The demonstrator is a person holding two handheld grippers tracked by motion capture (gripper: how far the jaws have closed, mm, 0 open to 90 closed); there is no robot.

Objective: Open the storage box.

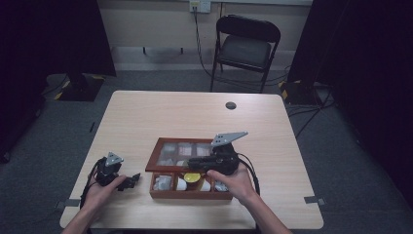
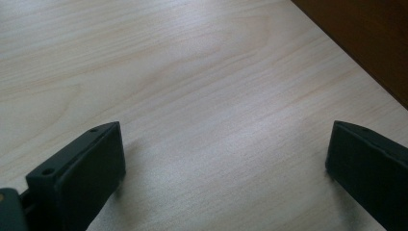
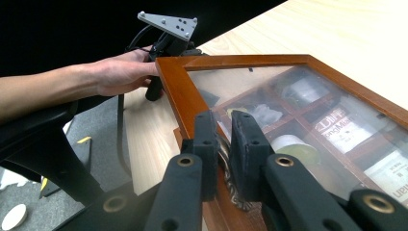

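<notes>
The right hand-held gripper (image 3: 222,144) clenches the glass lid (image 3: 308,103) edge, raised above the wooden box (image 1: 190,191) on the counter (image 1: 146,117). Risk: the narrow pinch slips and the lid slams. The left hand-held gripper (image 2: 223,168), left of the box, stands released.

A box (image 1: 190,193) with compartments sits on the table (image 1: 185,114) toward the near edge, its glazed lid (image 1: 160,148) raised and leaning back behind the compartments. Packets and a small cup lie in the near compartments, though which holds what is hard to tell. The right gripper (image 1: 195,162) is over the box, at the lid's edge. The left gripper (image 1: 130,181) rests on the table just left of the box. Behind the table stands a chair (image 1: 246,46).
</notes>
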